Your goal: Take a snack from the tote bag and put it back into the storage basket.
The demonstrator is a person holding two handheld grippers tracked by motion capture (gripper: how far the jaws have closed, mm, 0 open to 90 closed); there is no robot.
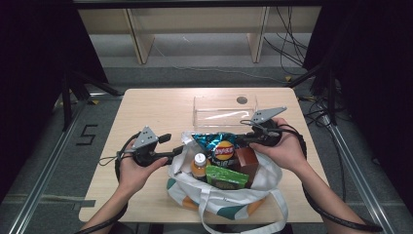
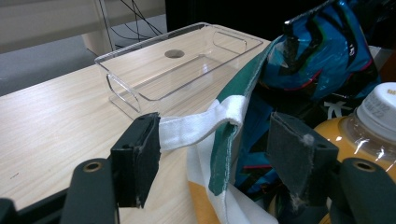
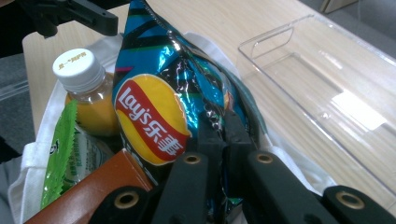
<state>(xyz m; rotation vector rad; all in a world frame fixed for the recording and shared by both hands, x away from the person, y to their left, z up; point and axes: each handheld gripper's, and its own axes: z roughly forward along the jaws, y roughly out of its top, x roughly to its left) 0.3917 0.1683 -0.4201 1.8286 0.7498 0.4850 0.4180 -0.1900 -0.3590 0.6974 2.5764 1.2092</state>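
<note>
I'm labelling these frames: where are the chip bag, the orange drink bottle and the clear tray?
chip bag [image 3: 152, 119], right gripper view, on its logo.
orange drink bottle [image 3: 78, 68], right gripper view, on its white cap.
clear tray [image 1: 224, 113], high view, on its floor.

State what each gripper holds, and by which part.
The right gripper is shut on the chip bag, pinching its side edge. The left gripper is open around the tote bag rim, gripping nothing.

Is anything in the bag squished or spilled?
Nothing has spilled. The chip bag is crinkled where the right gripper pinches its edge. The juice bottle stands upright, capped.
</note>
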